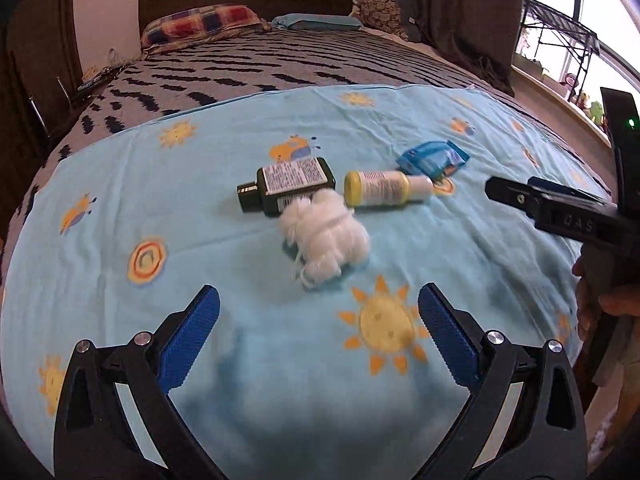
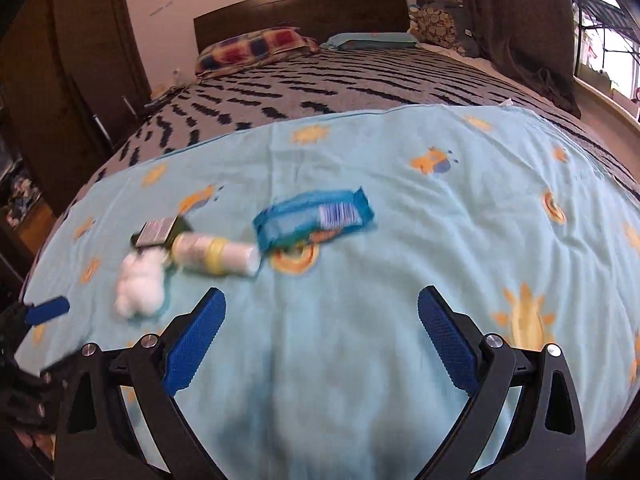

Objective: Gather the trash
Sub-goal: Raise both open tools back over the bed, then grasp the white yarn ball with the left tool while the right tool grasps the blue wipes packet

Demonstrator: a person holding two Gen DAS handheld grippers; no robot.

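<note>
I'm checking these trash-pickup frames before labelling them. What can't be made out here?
- Dark green bottle, right wrist view: mostly hidden behind the yellow-capped bottle and blurred.
- Bottle labels, left wrist view: print too small to read.
- Blue wrapper, left wrist view: brand too small.
- Right gripper, left wrist view: fingertips unclear, cut off at the edge.

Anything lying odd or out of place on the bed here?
Yes: four bits of litter sit clustered on the blue sun-print sheet: a dark bottle and a yellow-capped bottle, both tipped on their sides, a white cotton wad and a crumpled blue wrapper. No spill shows.
</note>
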